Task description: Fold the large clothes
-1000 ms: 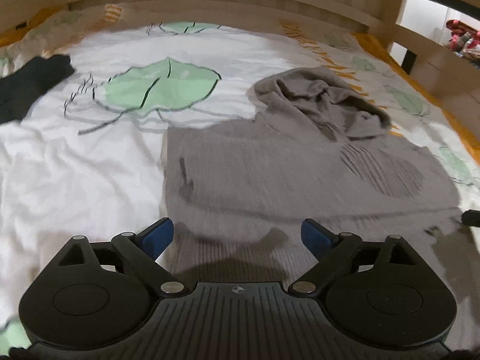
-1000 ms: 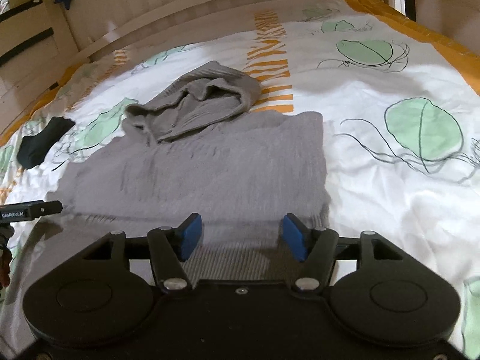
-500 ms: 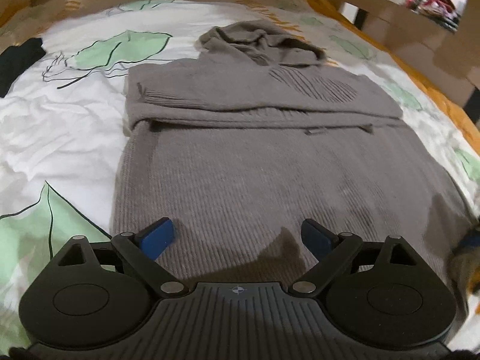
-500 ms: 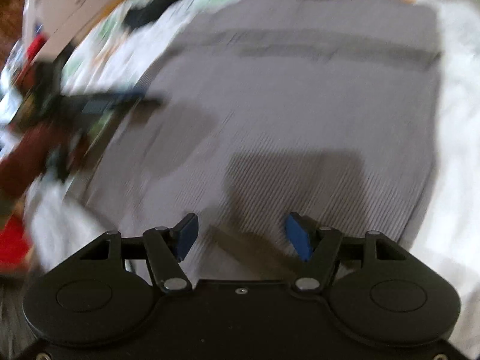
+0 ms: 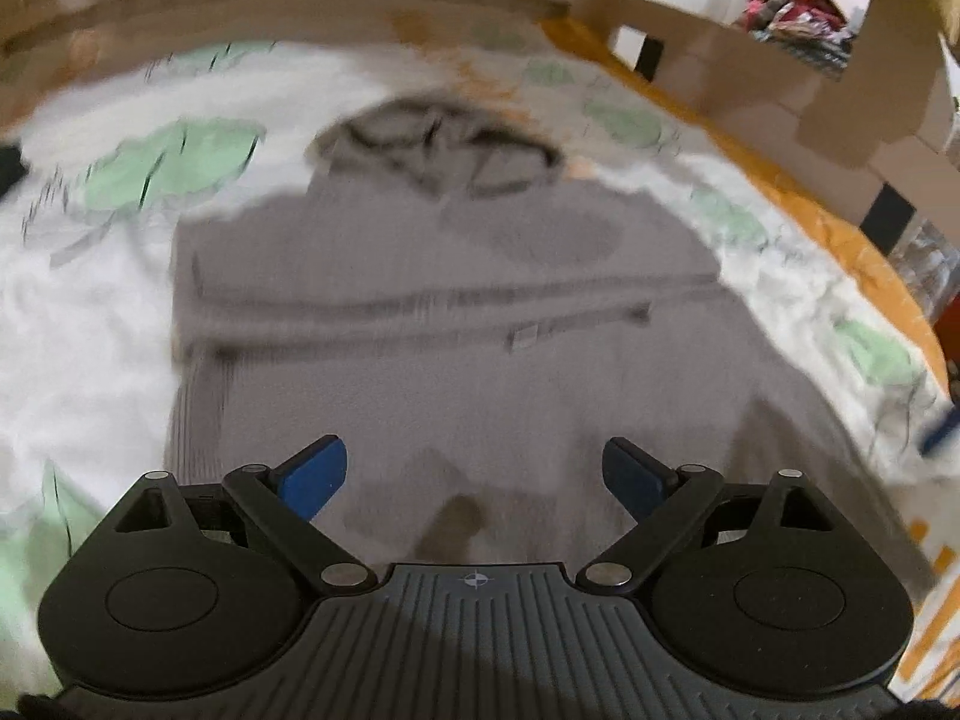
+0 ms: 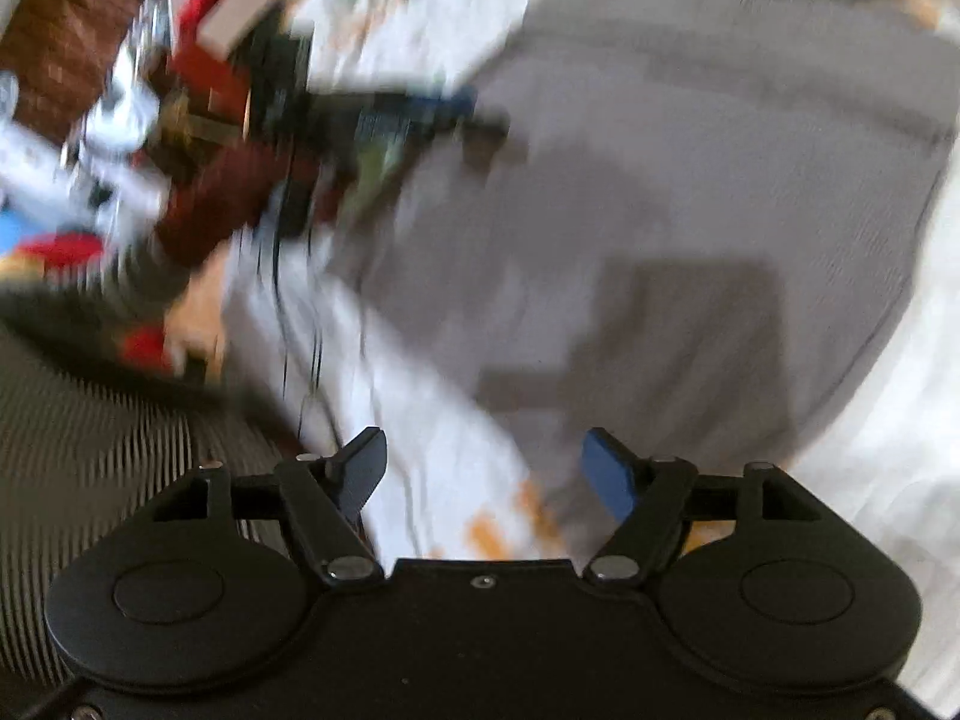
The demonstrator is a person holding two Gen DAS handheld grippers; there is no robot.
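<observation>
A grey knitted hooded sweater [image 5: 444, 324] lies flat on the bed, hood at the far end, sleeves folded across the chest. My left gripper [image 5: 474, 474] is open and empty above the sweater's lower hem. In the right wrist view the sweater [image 6: 690, 192] fills the upper right, blurred. My right gripper [image 6: 486, 468] is open and empty over the sweater's near corner and the white sheet. The left gripper [image 6: 414, 114] shows blurred at the sweater's far edge.
The bed has a white sheet with green leaf prints [image 5: 162, 162] and an orange border [image 5: 798, 198]. A wooden bed frame [image 5: 750, 42] rings the far side. A dark cloth [image 5: 9, 165] lies at the far left. Blurred red clutter [image 6: 204, 192] lies beside the bed.
Both grippers pulled back from the sweater's middle toward its hem. The right gripper swung left and down to the sweater's corner. Both stayed open.
</observation>
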